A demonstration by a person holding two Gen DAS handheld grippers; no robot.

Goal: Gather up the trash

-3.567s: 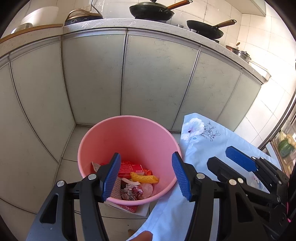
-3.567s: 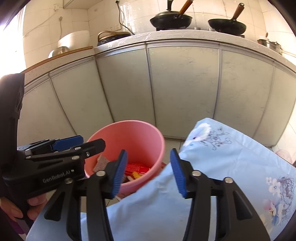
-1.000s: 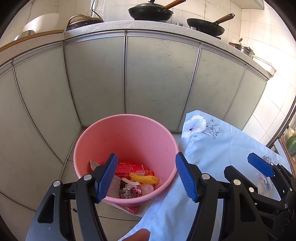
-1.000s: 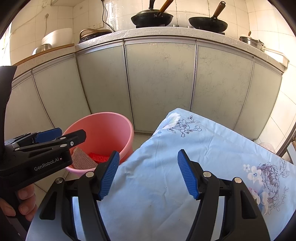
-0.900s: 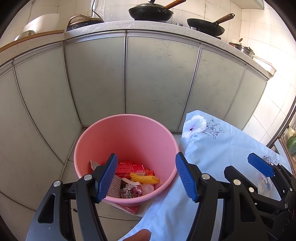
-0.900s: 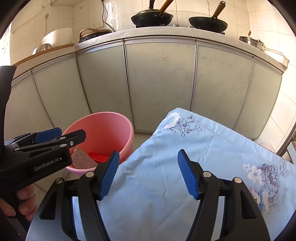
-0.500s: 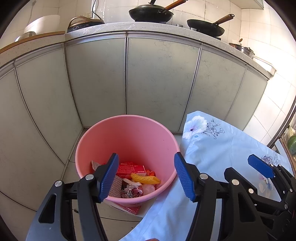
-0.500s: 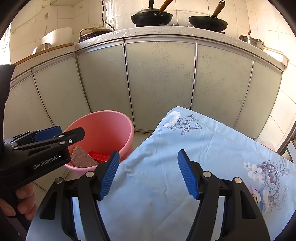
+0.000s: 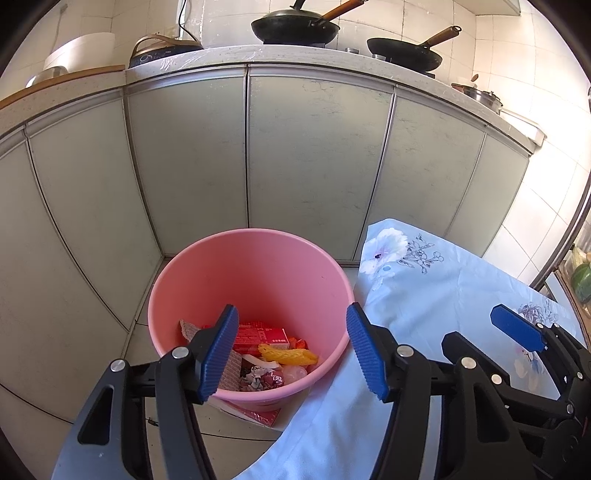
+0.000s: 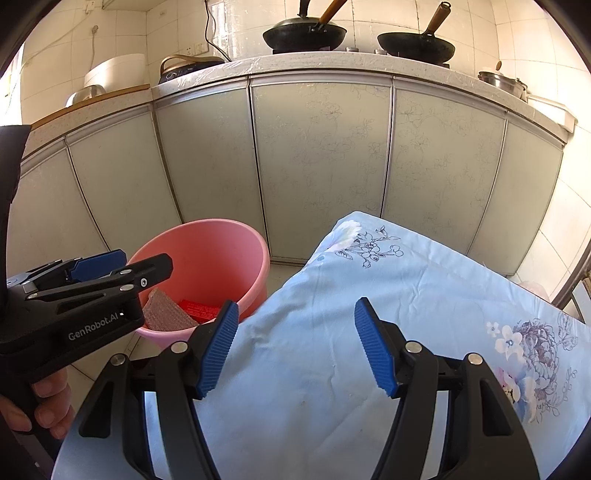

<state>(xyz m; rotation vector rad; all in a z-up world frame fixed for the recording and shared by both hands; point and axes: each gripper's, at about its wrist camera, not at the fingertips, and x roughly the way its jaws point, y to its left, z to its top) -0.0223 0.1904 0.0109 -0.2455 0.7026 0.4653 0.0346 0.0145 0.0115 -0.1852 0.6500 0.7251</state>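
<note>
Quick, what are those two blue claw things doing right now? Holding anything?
Left gripper: open, nothing held, its fingers have just been closing slightly.
Right gripper: open, nothing held.

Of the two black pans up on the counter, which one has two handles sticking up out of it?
The left pan, the one nearer the rice cooker: a dark handle and a wooden one rise from it. The right pan shows a single wooden handle.

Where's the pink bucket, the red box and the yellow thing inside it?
Bucket (image 9: pixel 255 258): left wrist view, bare inner wall.
Red box (image 9: pixel 258 335): left wrist view, its top face.
Yellow wrapper (image 9: pixel 288 355): left wrist view, its middle.
</note>
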